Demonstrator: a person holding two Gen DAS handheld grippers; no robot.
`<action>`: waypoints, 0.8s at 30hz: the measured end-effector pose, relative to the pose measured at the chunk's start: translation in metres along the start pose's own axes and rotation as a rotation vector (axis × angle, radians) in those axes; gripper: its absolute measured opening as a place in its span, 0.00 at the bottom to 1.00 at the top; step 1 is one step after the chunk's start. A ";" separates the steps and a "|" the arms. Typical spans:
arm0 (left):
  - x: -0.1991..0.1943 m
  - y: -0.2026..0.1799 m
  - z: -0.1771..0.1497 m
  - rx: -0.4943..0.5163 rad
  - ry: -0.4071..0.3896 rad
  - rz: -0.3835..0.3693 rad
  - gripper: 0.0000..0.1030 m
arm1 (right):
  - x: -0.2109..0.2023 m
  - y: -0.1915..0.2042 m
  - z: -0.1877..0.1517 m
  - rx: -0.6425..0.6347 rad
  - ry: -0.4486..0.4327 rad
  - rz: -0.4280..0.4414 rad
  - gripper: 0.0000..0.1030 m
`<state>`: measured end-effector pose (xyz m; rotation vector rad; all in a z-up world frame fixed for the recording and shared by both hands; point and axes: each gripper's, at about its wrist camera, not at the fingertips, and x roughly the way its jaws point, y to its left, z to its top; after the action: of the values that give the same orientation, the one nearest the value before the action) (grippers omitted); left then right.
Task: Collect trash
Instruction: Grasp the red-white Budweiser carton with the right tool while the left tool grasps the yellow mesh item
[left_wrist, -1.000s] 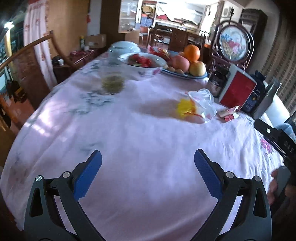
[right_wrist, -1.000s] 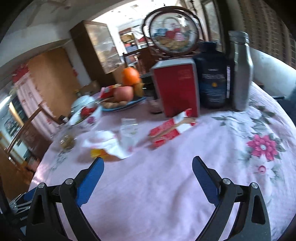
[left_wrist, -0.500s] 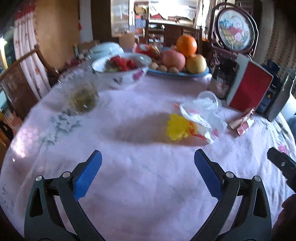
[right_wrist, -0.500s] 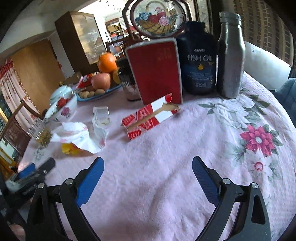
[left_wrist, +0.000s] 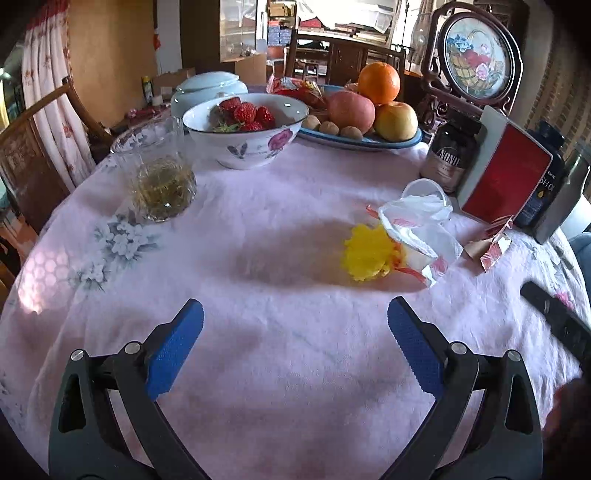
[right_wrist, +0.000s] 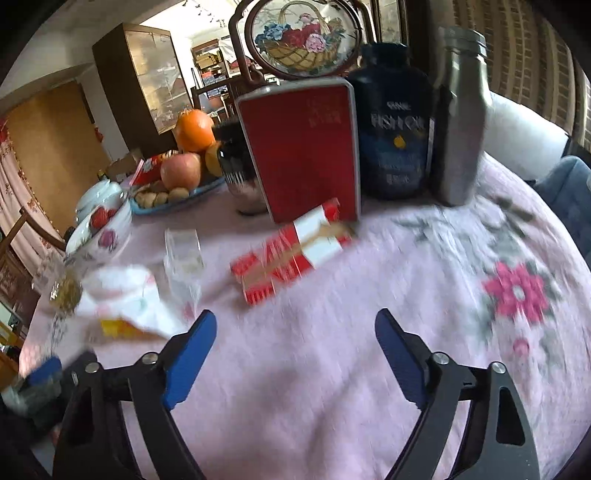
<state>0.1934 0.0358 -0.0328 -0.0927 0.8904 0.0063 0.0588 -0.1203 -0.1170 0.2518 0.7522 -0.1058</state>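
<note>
A crumpled white wrapper (left_wrist: 417, 225) with a yellow paper piece (left_wrist: 369, 253) lies on the pink tablecloth, ahead and right of my open, empty left gripper (left_wrist: 295, 332). A torn red-and-white carton (left_wrist: 491, 245) lies right of it. In the right wrist view the carton (right_wrist: 291, 251) lies ahead of my open, empty right gripper (right_wrist: 295, 339). The wrapper (right_wrist: 125, 299) and a clear plastic cup (right_wrist: 183, 258) lie to its left. The left gripper (right_wrist: 44, 373) shows blurred at the lower left.
A bowl of strawberries (left_wrist: 245, 129), a glass of tea (left_wrist: 159, 177), a fruit plate (left_wrist: 362, 136) and a dark jar (left_wrist: 448, 158) stand at the back. A red box (right_wrist: 303, 147), a fish oil bottle (right_wrist: 395, 136) and a steel flask (right_wrist: 460, 118) stand behind the carton.
Both grippers have moved forward over the table toward the trash. The wrapper and carton look larger and nearer. Both stay open.
</note>
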 end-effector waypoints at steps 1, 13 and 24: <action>0.002 0.002 0.000 -0.009 0.008 -0.004 0.93 | 0.006 0.002 0.006 0.012 0.010 0.005 0.77; 0.003 0.012 0.005 -0.056 0.024 -0.028 0.93 | 0.082 0.021 0.040 0.115 0.112 -0.116 0.46; 0.003 0.008 0.005 -0.043 0.022 -0.031 0.93 | 0.052 0.004 0.031 0.120 0.122 -0.023 0.02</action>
<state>0.1991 0.0444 -0.0327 -0.1468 0.9110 -0.0044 0.1178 -0.1245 -0.1301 0.3666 0.8715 -0.1591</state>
